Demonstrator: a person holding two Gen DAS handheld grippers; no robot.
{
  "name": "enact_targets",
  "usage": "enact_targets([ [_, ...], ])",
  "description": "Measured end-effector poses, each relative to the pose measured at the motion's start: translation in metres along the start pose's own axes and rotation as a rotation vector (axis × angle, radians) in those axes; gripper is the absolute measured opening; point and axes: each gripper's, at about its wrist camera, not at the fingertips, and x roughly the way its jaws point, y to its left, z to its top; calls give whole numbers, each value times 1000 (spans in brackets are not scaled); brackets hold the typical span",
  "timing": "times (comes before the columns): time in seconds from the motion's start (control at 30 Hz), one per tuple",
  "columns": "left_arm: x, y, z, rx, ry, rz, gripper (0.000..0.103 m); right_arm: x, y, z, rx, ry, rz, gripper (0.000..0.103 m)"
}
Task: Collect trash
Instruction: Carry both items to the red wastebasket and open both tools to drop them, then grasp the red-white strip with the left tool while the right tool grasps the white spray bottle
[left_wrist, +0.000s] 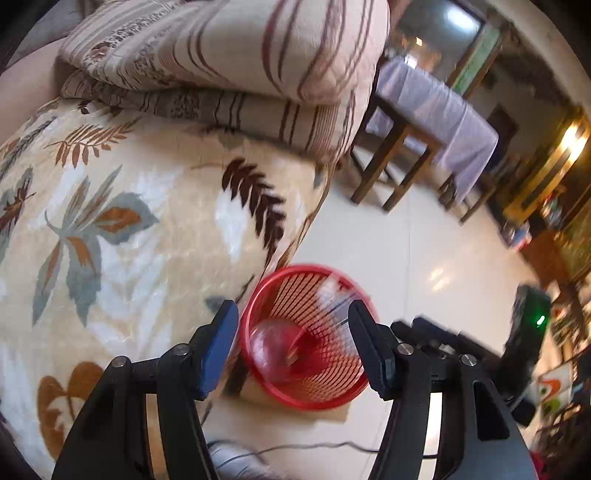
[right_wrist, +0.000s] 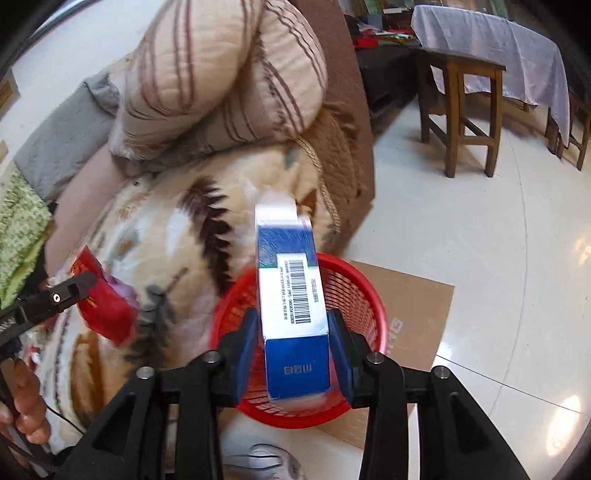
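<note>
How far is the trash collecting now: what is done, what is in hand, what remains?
Done: nothing sure; something blurred shows inside the red basket. In hand: the blue-white box sits loose between the right gripper's pads above the basket. Remaining: the red wrapper beside the open left gripper is outside the basket.

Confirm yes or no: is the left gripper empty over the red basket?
Yes. In the left wrist view the left gripper stands open above the red basket, with nothing between its blue pads.
</note>
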Motion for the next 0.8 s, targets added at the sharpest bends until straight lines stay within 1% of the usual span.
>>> enact_targets([
  [0.03,-3,1,0,5,-7,0,61,0,-3,-1,4,-5,-7,61],
  [0.1,-14,7,-2,9,-23,31,61,-5,-4,-3,-1,-28,-23,61],
  [0.2,-41,26,-6,-34,-79,76,61,-17,0,-3,-29,-56,-24,61],
  [0.33,-80,57,-15,-102,-148,145,61,-24,22,2,-86,-89,13,61],
  [0.4,-100,74,-21,-119,-170,206,61,-30,47,2,-130,-108,43,61],
  [0.5,-129,95,-29,-142,-207,260,62,-32,89,3,-231,-133,66,64],
  [0.53,-140,104,-33,-152,-219,284,62,-34,109,3,-275,-145,86,65],
  [0.63,-171,128,-44,-183,-259,345,63,-36,150,3,-342,-158,146,65],
  [0.67,-178,135,-47,-196,-267,364,64,-37,168,3,-372,-165,178,65],
  [0.8,-219,177,-63,-285,-317,451,65,-37,229,4,-478,-167,256,65],
])
